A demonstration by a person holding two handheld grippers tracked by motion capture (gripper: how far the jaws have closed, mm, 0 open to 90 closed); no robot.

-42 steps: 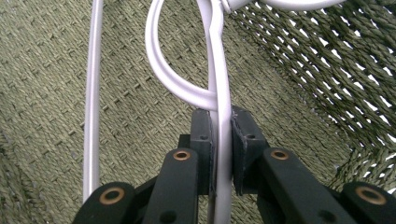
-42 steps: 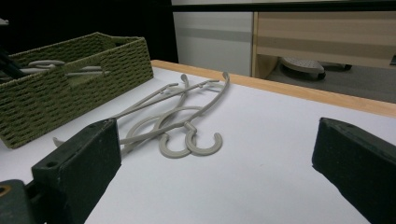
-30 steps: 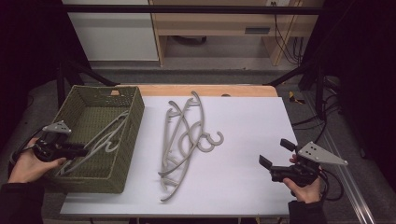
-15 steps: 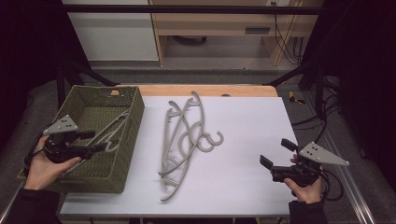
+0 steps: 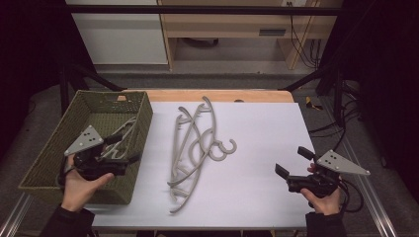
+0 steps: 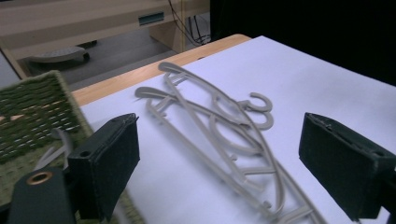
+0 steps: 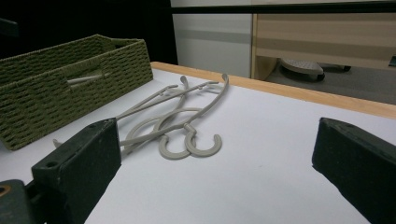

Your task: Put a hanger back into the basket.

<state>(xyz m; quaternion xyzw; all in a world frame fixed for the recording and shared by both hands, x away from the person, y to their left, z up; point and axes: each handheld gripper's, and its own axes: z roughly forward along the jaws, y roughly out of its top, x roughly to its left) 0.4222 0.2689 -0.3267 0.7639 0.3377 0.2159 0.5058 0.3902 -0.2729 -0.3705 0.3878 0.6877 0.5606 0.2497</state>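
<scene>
- A woven green basket (image 5: 47,148) sits at the left edge of the bench (image 5: 257,133), with one grey hanger in the basket (image 5: 123,131) lying inside.
- The left tool (image 5: 129,148) hangs over the basket's right wall; its jaws have just been opening and now stand wide, with nothing between them.
- Just right of the basket, well clear of its wall, the pile of grey hangers (image 5: 195,148) lies flat on the white bench, overlapping each other, hooks curling to the right.
- Bare bench separates the pile from the right tool (image 5: 292,162), which is held low near the right front corner, jaws spread wide and empty.
</scene>
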